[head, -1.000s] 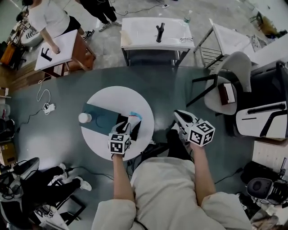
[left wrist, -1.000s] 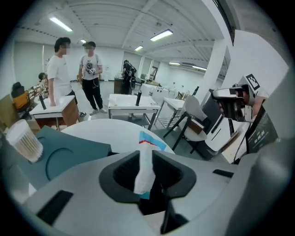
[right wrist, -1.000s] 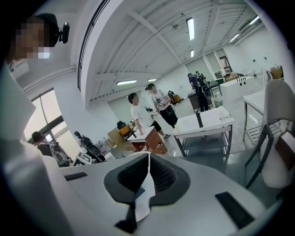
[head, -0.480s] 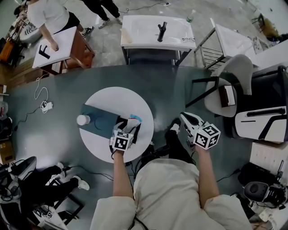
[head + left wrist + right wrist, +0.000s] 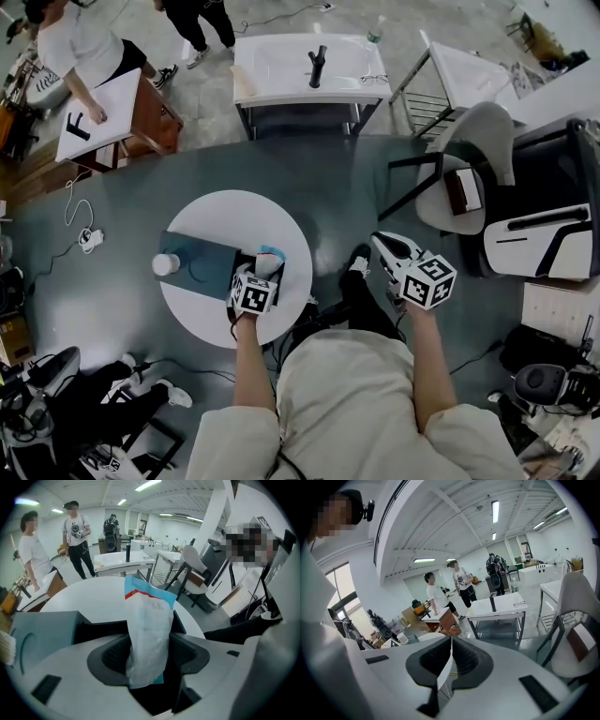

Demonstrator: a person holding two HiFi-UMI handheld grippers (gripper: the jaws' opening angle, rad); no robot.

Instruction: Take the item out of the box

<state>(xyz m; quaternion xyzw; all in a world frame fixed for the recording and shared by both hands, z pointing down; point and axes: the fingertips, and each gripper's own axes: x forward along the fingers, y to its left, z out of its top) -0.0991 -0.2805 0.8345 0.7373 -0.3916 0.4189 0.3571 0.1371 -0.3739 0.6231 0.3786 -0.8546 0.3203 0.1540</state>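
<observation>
A white pouch (image 5: 147, 634) with a blue and red top stands upright between the jaws of my left gripper (image 5: 150, 644). The jaws stand wide and the pads sit at its sides without squeezing it. In the head view the pouch (image 5: 269, 260) pokes up at the tip of the left gripper (image 5: 265, 268), over the dark open box (image 5: 292, 272) on the round white table (image 5: 234, 211). A teal box part (image 5: 202, 260) lies beside it. My right gripper (image 5: 381, 247) hangs off the table to the right, shut, with nothing in it (image 5: 450, 656).
A white round cup (image 5: 165, 264) stands at the table's left edge. A white desk (image 5: 305, 66) is beyond the table, chairs (image 5: 469, 169) are at the right, and people stand at the upper left. Cables lie on the floor at the left.
The left gripper stays at the box with the pouch and has drawn slightly nearer to me. The right gripper has hardly moved. The head camera has shifted a little.
</observation>
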